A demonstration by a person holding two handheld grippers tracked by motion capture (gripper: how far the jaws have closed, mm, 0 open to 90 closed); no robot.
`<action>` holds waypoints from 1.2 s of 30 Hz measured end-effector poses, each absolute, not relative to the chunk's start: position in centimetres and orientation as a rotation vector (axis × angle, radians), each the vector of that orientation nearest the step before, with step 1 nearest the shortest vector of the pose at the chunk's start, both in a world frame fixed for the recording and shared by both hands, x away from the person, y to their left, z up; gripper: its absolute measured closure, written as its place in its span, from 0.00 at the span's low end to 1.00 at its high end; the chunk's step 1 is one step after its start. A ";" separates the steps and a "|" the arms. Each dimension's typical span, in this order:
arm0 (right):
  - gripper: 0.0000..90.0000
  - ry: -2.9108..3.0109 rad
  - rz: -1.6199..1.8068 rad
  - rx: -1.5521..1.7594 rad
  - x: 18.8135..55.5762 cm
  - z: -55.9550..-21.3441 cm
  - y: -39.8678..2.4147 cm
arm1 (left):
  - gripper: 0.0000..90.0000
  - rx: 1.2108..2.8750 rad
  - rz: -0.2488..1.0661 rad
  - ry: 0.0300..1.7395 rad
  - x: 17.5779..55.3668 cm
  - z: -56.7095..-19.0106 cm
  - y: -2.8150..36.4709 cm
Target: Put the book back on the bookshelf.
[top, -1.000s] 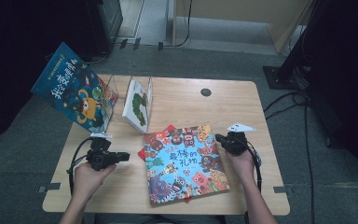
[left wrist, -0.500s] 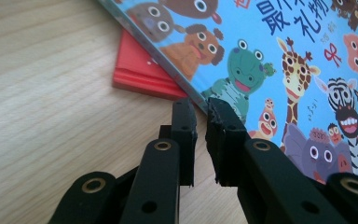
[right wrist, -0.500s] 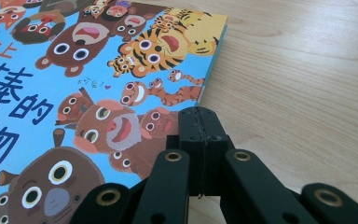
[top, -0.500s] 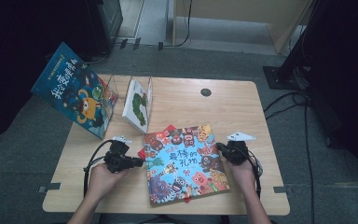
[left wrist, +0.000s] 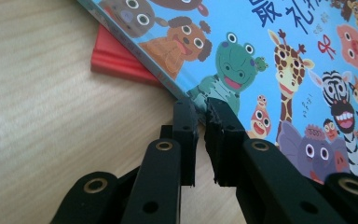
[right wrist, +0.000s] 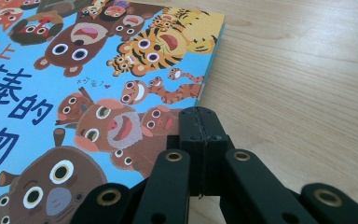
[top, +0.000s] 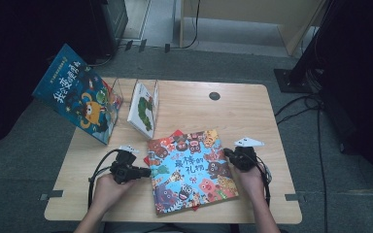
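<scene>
The blue book (top: 192,170) lies flat at the table's (top: 252,111) near edge, over a red book (left wrist: 116,58); the left gripper (top: 145,172) sits nearly closed at its left edge, pinching nothing; the right gripper (top: 227,153), jaws together and empty, rests at its right edge. The step looks like bracing the book from both sides; lifting the cover next would need a jaw tip worked under that edge

Bare tabletop (top: 233,104) lies open beyond the picture book (top: 190,170) and along its right side. Two upright books (top: 80,99) (top: 144,108) block the far left corner.
</scene>
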State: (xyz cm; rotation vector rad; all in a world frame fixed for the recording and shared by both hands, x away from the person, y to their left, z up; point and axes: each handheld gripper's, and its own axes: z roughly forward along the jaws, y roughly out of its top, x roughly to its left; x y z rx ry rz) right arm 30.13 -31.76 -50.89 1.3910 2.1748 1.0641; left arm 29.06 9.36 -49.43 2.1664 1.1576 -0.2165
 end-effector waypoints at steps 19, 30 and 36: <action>1.00 2.215 1.043 1.311 32.9 -50.9 -28.4 | 0.94 2.110 -0.216 1.241 25.6 -49.5 10.7; 1.00 2.171 1.078 1.311 32.6 -50.5 -30.1 | 0.93 2.113 -0.181 1.231 25.2 -49.5 8.9; 1.00 2.149 1.082 1.342 31.5 -50.5 -31.4 | 0.92 2.130 -0.190 1.192 25.7 -49.4 7.2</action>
